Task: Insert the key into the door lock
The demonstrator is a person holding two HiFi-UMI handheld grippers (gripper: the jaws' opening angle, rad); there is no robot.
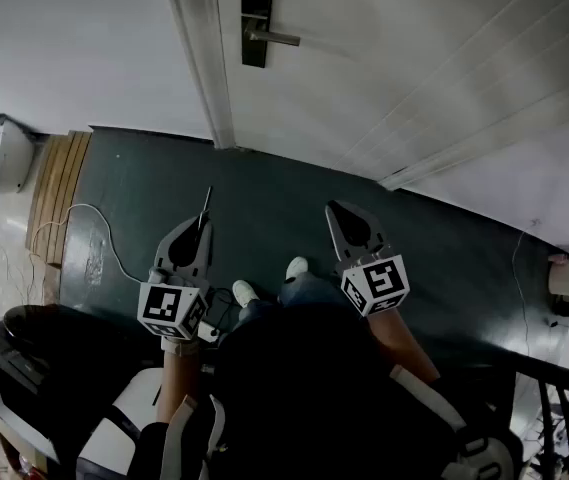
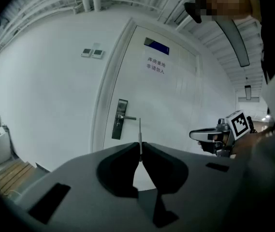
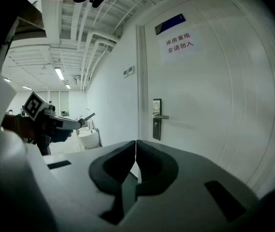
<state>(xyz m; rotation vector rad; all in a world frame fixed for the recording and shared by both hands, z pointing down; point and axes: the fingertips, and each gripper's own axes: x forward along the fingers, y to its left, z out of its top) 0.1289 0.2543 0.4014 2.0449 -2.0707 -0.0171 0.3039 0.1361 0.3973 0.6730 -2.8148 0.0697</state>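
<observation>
A white door carries a dark lock plate with a lever handle point(image 1: 256, 25), also seen as the lock plate point(image 2: 120, 119) in the left gripper view and the lock plate point(image 3: 156, 118) in the right gripper view. My left gripper point(image 1: 202, 226) is shut on a thin metal key point(image 2: 139, 135) whose blade sticks out ahead of the jaws towards the door, well short of the lock. My right gripper point(image 1: 336, 212) is shut with nothing between its jaws. Both hang over the dark floor, some way back from the door.
A dark green floor mat point(image 1: 264, 218) lies before the door. A white bin point(image 1: 4, 153) and wooden slats point(image 1: 56, 193) stand at the left. A white cable point(image 1: 104, 233) trails across the mat. The person's shoes point(image 1: 246, 293) show below the grippers.
</observation>
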